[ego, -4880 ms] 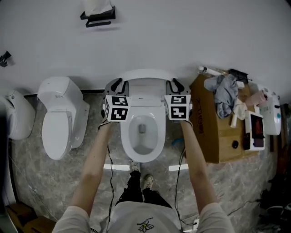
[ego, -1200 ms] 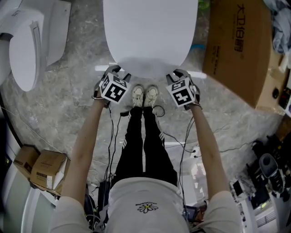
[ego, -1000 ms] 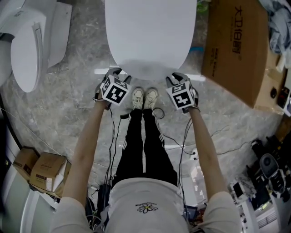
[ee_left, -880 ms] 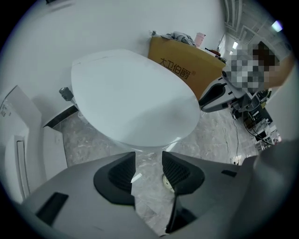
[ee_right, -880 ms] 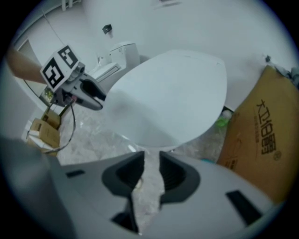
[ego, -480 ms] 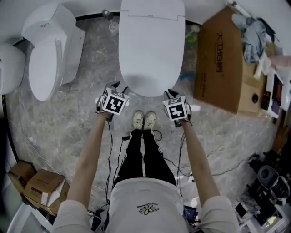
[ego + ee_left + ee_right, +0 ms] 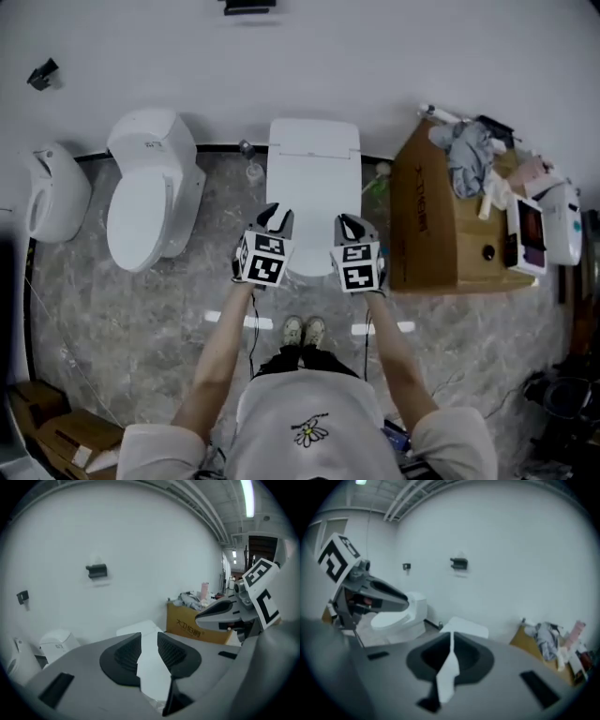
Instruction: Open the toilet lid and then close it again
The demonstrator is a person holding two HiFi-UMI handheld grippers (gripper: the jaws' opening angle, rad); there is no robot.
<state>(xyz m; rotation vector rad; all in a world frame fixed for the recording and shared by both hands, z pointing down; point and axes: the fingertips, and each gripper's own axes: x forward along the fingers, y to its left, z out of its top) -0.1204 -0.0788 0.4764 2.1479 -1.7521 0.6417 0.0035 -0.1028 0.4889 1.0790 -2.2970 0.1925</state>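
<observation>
My left claw (image 7: 277, 216) hangs above the closed toilet lid (image 7: 313, 183), empty, its jaws just narrowed but apart. My right claw (image 7: 351, 223) has just clenched on nothing.

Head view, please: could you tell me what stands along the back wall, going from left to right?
white wall fixture → white toilet → closed toilet lid → cardboard box → white appliance
</observation>
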